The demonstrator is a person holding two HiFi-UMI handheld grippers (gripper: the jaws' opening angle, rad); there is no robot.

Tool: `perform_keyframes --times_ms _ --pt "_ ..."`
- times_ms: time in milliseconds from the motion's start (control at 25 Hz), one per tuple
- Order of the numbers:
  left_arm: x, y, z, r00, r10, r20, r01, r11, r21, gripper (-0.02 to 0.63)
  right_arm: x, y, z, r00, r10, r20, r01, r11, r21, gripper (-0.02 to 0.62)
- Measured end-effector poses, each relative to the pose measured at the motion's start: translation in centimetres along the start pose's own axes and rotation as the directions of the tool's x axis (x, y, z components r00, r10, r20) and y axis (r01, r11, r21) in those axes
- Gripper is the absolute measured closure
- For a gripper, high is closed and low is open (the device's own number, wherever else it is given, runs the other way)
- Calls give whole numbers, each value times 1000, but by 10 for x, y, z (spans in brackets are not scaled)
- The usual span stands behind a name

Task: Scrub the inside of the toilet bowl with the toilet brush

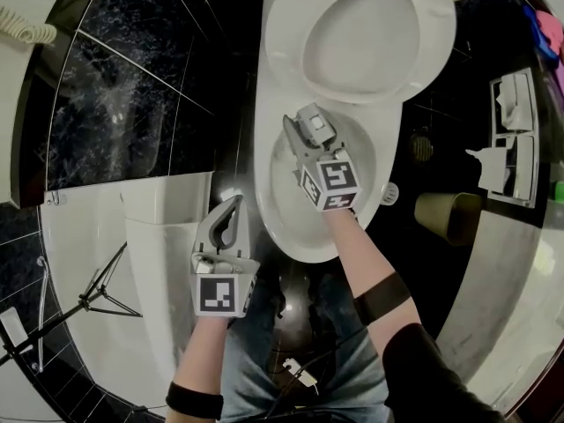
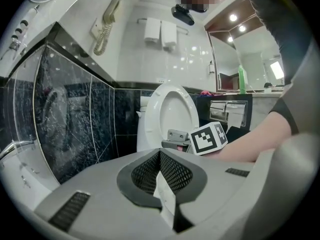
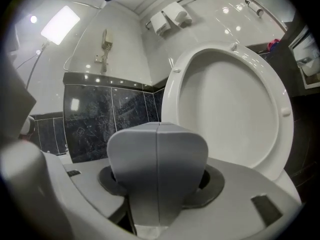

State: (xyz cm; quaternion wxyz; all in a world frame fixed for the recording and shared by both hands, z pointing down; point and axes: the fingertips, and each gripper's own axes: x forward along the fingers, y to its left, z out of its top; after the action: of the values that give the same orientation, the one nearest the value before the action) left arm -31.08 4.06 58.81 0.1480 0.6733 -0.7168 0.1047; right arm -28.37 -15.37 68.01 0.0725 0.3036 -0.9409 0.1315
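Observation:
The white toilet (image 1: 291,236) stands in the middle of the head view, its seat and lid (image 1: 361,33) raised. My right gripper (image 1: 297,123) hangs over the open bowl, pointing at the raised seat (image 3: 235,114). Its jaws meet along a seam and hold nothing (image 3: 157,129). My left gripper (image 1: 234,203) is lower left, beside the bowl's left side, tips together and empty (image 2: 160,154). From it I see the toilet (image 2: 175,111) and the right gripper's marker cube (image 2: 207,138). No toilet brush shows in any view.
A white tub edge (image 1: 132,236) and a tripod (image 1: 97,289) lie to the left, under a dark tiled wall (image 1: 132,86). A brown cylindrical container (image 1: 449,217) and paper holders (image 1: 515,139) are on the right. The person's legs stand just before the bowl.

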Motion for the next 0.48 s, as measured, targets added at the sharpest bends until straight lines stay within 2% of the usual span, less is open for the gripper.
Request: perform_keyframes --times_ms 160,480 --pt "12 -7 -1 1000 8 8 -8 1000 4 606 10 -15 10 1000 5 25 -5 1000 -14 342" --pt "33 -24 -9 1000 11 8 -11 1000 -3 606 7 -70 28 996 -43 73 46 998 -44 342"
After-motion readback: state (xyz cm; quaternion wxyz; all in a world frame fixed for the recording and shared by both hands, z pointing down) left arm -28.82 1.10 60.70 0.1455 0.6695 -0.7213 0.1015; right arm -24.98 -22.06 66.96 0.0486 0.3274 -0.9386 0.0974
